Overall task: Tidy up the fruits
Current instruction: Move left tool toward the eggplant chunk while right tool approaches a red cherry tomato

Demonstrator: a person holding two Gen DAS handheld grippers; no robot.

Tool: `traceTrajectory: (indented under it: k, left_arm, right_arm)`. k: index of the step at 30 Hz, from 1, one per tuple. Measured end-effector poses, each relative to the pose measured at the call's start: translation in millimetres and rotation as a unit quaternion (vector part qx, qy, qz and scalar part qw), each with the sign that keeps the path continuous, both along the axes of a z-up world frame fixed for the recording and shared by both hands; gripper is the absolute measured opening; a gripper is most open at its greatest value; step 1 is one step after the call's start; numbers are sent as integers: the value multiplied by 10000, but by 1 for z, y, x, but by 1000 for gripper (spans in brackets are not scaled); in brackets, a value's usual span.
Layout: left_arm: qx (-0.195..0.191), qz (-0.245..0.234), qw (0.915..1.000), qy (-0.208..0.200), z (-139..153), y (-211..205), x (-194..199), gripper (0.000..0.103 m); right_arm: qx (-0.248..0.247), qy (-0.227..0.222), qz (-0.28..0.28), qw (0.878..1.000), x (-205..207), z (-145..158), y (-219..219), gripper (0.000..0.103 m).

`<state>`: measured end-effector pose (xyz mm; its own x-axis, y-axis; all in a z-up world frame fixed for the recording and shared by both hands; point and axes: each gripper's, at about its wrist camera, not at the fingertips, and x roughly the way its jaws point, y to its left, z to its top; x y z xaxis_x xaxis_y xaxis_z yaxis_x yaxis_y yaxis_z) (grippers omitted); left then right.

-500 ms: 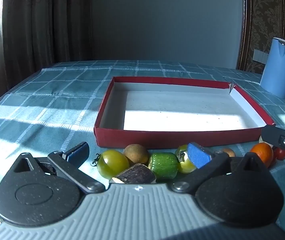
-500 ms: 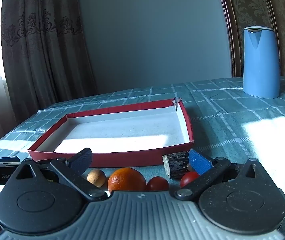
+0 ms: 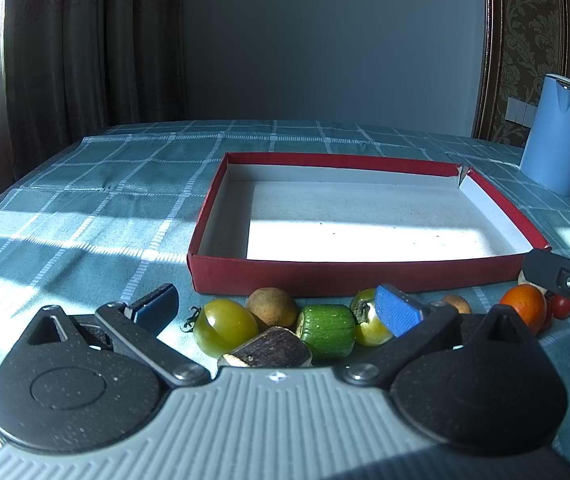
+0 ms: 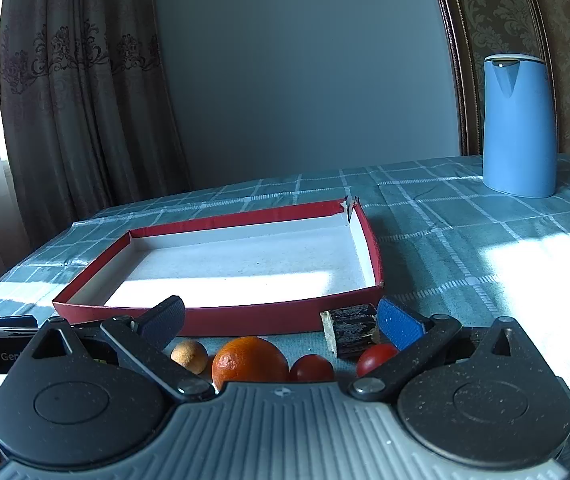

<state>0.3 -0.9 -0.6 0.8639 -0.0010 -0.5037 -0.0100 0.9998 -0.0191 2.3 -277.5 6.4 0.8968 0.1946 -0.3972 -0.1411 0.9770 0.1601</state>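
Jaws of both the left gripper (image 3: 277, 306) and right gripper (image 4: 281, 318) stand apart, holding nothing. Small fruits line the frames' lower centre, including a round orange (image 4: 249, 362), before a shallow red cardboard tray (image 3: 349, 276). Upper right, a blue plastic kettle (image 4: 519, 126) stands on the checked worktop (image 3: 125, 184).

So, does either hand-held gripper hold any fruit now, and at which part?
Nothing is held. The left hand-held gripper and the right hand-held gripper are both open, and the fruits lie on the tablecloth before the red box.
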Motion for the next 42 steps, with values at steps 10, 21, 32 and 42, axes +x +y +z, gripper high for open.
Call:
traceTrajectory:
  k: [10, 21, 32, 42]
  left_arm:
    - [8, -12, 10000, -11, 1, -1, 0, 103]
    - [-13, -58, 10000, -10, 1, 0, 0, 103]
    - [-23, -126, 9999, -100, 2, -3, -2, 103]
    - [-100, -131, 9998, -71, 2, -3, -2, 103]
  right_arm:
    - [-79, 5, 3, 10000, 0, 0, 2, 103]
    - [-157, -17, -72, 9998, 0, 0, 0, 103]
    - [48, 82, -549, 9984, -24, -2, -55, 103]
    - [-983, 125, -477, 9939, -39, -8, -50, 103]
